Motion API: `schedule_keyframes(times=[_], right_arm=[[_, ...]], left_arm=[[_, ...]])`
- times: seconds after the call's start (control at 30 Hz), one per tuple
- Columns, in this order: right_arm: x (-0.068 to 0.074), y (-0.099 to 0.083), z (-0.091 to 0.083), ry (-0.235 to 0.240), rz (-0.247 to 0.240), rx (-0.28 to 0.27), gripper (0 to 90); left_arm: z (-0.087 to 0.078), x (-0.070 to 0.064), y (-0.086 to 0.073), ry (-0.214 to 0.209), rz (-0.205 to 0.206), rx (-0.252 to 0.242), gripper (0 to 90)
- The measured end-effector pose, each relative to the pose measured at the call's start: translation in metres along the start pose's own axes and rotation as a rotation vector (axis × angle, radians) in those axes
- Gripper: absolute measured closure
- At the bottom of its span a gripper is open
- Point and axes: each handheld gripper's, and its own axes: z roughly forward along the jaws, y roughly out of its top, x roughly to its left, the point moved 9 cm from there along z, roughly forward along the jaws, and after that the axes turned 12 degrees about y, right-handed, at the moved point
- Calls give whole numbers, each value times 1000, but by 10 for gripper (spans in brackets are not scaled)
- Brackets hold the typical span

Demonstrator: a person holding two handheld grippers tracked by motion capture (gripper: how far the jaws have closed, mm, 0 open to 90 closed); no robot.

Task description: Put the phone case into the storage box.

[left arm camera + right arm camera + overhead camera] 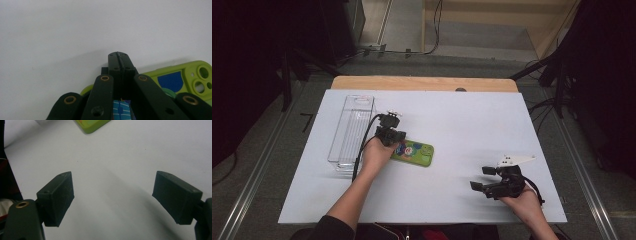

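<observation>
Centrally, a green phone case (414, 152) is lying flat on the white table sheet (462, 130), its long axis running left to right and tilting slightly toward the person at its right end; in the left gripper view the camera cut-outs are sitting at the case's (180, 80) right end. The left gripper (388, 131) is pressing down at the case's left end, its jaws clenched flush together, with the case's edge showing beneath the linkage; whether they are pinching the case I cannot tell. A clear plastic bin (352, 131) is standing just left of that hand (377, 152), long axis running away from the person. The sheet is covering a wooden tabletop (422, 83), and grey floor, cables and dark equipment are ringing the table. The left forearm is reaching in diagonally from the bottom. The right gripper (484, 179), well apart at the near right, is hovering low over bare sheet, pointing leftward, jaws released wide in the right gripper view (112, 197), the right hand (524, 200) gripping it from behind.
</observation>
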Motion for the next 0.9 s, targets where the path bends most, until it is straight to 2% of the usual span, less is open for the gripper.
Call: schedule_keyframes(times=[0.57,0.7,0.9], right_arm=[[1,0,0,2,-2,-1,152],[1,1,0,1,0,-2,152],[1,1,1,3,-1,-3,152]], left_arm=[[-13,-9,-20,-20,22,18,900],[-18,-12,-24,-38,30,18,900],[-22,-14,-31,-37,39,17,900]])
